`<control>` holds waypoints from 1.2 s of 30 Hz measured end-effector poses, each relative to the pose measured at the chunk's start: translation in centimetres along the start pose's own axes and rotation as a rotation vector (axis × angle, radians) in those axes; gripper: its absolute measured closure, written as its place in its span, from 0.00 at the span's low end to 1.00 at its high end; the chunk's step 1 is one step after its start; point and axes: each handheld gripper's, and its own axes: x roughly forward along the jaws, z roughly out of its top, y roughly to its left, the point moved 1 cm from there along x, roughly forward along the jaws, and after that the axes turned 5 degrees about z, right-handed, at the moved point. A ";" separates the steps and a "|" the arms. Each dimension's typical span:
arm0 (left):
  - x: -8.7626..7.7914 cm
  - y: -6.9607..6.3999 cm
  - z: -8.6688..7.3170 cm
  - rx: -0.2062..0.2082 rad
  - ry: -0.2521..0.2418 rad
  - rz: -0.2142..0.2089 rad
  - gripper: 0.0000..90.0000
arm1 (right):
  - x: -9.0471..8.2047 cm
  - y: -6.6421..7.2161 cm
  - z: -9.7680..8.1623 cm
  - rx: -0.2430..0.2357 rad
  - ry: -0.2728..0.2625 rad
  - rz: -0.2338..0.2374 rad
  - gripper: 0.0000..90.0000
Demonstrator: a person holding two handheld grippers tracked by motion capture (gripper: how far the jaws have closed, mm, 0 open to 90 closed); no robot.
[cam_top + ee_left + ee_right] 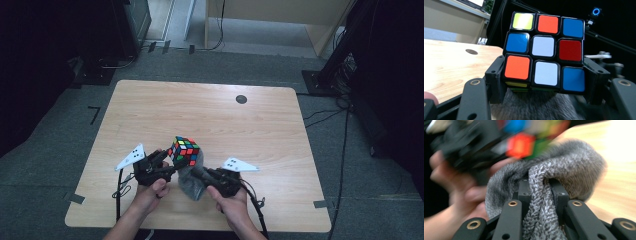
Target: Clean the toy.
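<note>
Grey cloth (564,167) pinched in right hand-held gripper (537,187) | cube (545,51) upright, clamped by left hand-held gripper (544,82)

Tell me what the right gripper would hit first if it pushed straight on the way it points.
The right gripper is clamped on the grey cloth; straight ahead, the cloth would probably press into the puzzle cube held by the left gripper. Blur leaves the depth unclear.

You are looking at a puzzle cube (545,51) with black edges showing yellow, orange, blue, white and red stickers on one face. The cloth (564,167) is showing as mottled grey. The table (210,112) is showing pale wood grain, and both grippers' jaws are black.
</note>
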 end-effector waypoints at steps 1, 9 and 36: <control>0.0 -0.1 0.0 0.003 0.004 0.000 0.38 | 0.5 0.5 -0.2 -0.015 0.036 0.046 0.84; -0.4 0.3 0.4 -0.006 -0.006 0.008 0.38 | -2.2 -1.4 1.3 0.018 -0.096 -0.106 0.84; 0.8 1.2 0.5 -0.090 0.175 0.049 0.38 | -1.7 -0.6 1.6 -0.705 -0.047 -0.184 0.33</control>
